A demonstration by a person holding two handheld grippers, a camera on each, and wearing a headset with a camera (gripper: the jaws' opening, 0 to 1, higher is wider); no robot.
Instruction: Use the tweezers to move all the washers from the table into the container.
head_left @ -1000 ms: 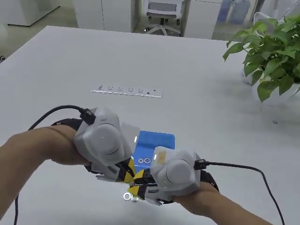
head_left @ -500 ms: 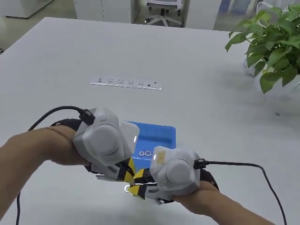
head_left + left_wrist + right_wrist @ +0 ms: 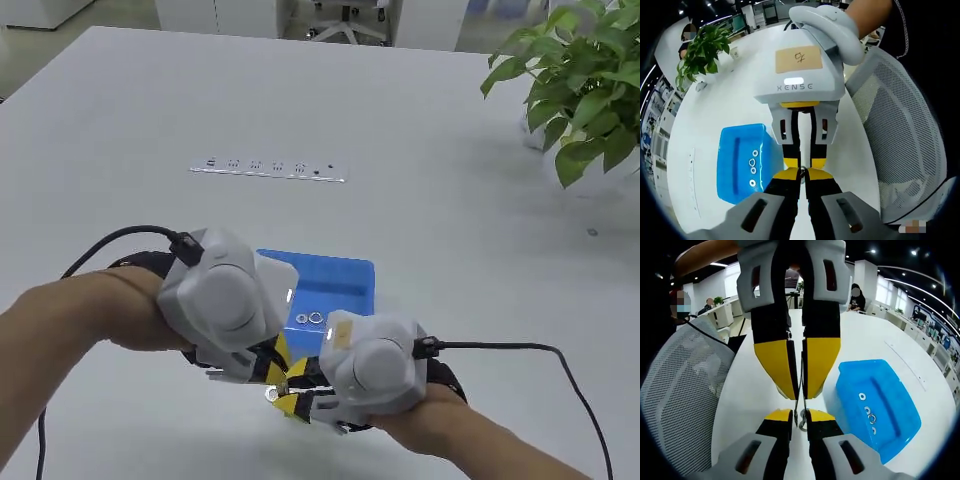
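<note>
Saw four washers in a row inside the blue container on the table. Just beside it, found the left gripper clamped on the tweezers and the right gripper nearly closed around their tip, grip impossible to tell; perhaps one loose washer lay below

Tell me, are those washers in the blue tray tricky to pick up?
Probably: the washers look small, flat and shiny, so they may slip from a pinch. As round rings they could roll away if dropped on edge.
</note>
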